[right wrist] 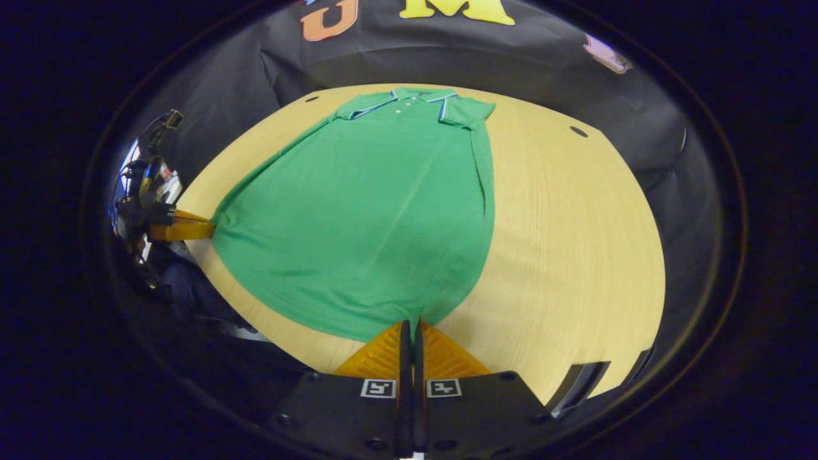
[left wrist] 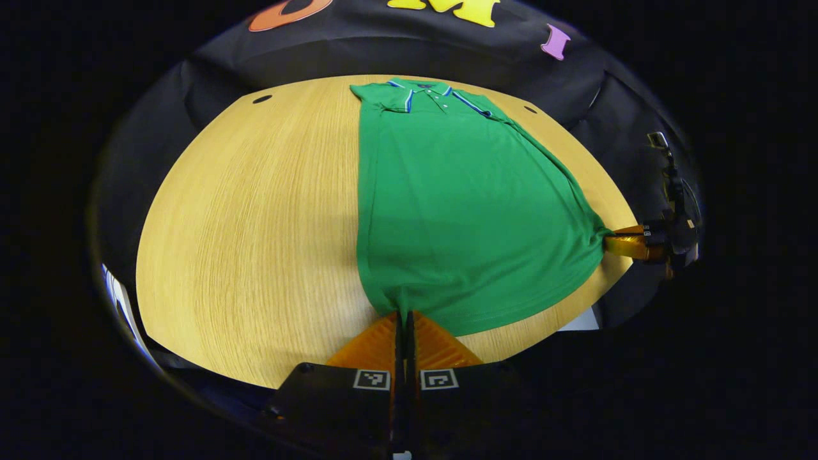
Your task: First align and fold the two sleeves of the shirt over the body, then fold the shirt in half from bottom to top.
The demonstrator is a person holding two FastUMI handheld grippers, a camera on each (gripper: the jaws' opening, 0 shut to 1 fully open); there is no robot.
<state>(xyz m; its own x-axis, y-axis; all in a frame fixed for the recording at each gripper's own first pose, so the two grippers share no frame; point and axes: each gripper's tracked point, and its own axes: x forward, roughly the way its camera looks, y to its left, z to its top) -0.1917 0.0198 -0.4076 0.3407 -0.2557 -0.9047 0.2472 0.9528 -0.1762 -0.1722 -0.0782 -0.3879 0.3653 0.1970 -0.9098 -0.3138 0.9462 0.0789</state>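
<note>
Wooden desk carries a green shirt lying flat, sleeves already folded in, long axis running straight away from both tools toward the collar at the far edge. Nearest, the left tool is clenched on one bottom hem corner; the right tool is clenched on the other. Folding bottom to top likely means carrying both corners forward to the collar.

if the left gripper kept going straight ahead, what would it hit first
The green shirt: the left gripper already pinches its bottom hem, so the cloth would likely bunch ahead across the table.
</note>
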